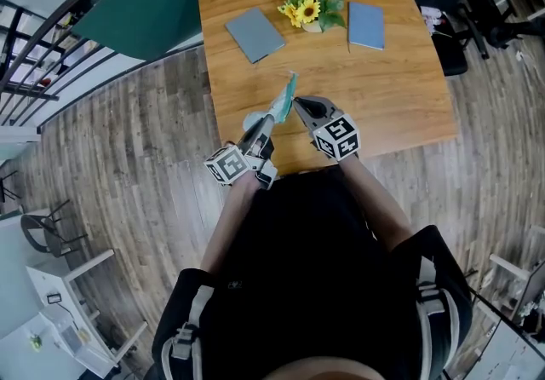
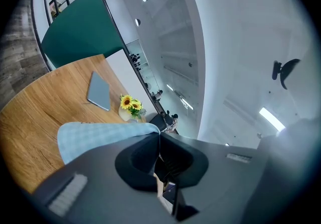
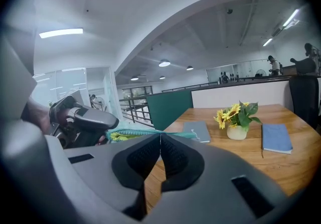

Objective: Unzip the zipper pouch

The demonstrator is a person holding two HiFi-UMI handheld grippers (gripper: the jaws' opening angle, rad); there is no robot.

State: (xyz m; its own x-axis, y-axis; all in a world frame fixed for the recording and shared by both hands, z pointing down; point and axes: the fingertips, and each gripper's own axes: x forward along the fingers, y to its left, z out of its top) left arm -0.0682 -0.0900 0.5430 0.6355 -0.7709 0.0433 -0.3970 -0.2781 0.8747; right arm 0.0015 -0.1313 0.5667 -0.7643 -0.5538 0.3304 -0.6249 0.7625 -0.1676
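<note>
I see the wooden table (image 1: 409, 97) filling my head view. Over its near part I'm holding the zipper pouch (image 1: 283, 97) up between both grippers. My left gripper (image 1: 269, 121) has its jaws pressed together on the pouch's near end, and the pale checked fabric spreads off to the left in that gripper's view. My right gripper (image 1: 297, 101) is pinched tight on the teal top edge; zipper pull or fabric, I can't tell. Further back lie a grey notebook (image 1: 255, 34) and a blue notebook (image 1: 366, 25), with a small vase of sunflowers (image 1: 312, 12) between them.
</note>
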